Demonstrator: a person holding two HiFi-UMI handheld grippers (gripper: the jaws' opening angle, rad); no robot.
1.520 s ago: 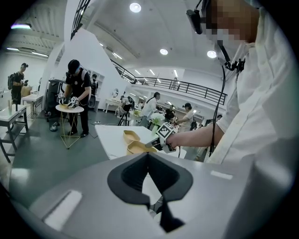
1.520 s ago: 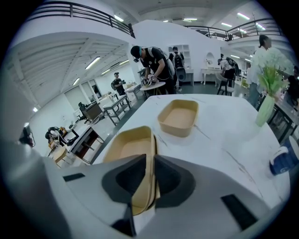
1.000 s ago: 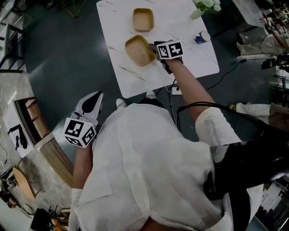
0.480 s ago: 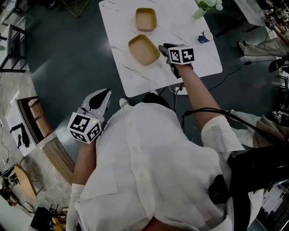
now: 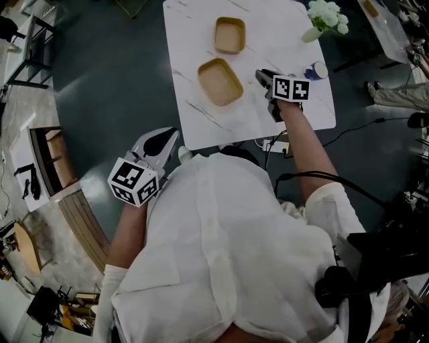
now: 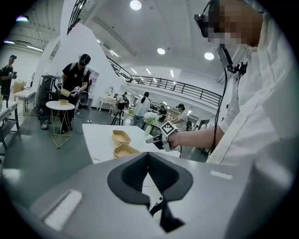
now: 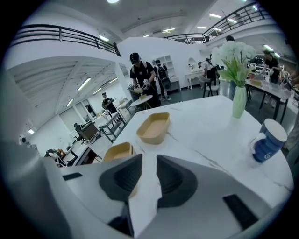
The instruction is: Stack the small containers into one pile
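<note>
Two tan, shallow containers lie apart on the white marble table (image 5: 201, 124): the far container (image 5: 230, 35) (image 7: 154, 127) and the near container (image 5: 220, 82) (image 7: 117, 151). My right gripper (image 5: 263, 75) (image 7: 149, 158) hovers just right of the near container without touching it. Its jaws are closing, a gap still shows, and nothing is between them. My left gripper (image 5: 169, 135) (image 6: 148, 156) hangs off the table over the dark floor, its tips meeting on nothing. From there both containers (image 6: 121, 137) (image 6: 125, 150) and the right gripper (image 6: 156, 139) show ahead.
A blue cup (image 5: 316, 70) (image 7: 267, 139) and a vase of white flowers (image 5: 326, 16) (image 7: 238, 100) stand at the table's right side. Cables run over the floor on the right. People stand at other tables farther off.
The right gripper has drawn back to the right from the near container's rim, leaving it on the table. The left gripper has kept its place beside the person.
</note>
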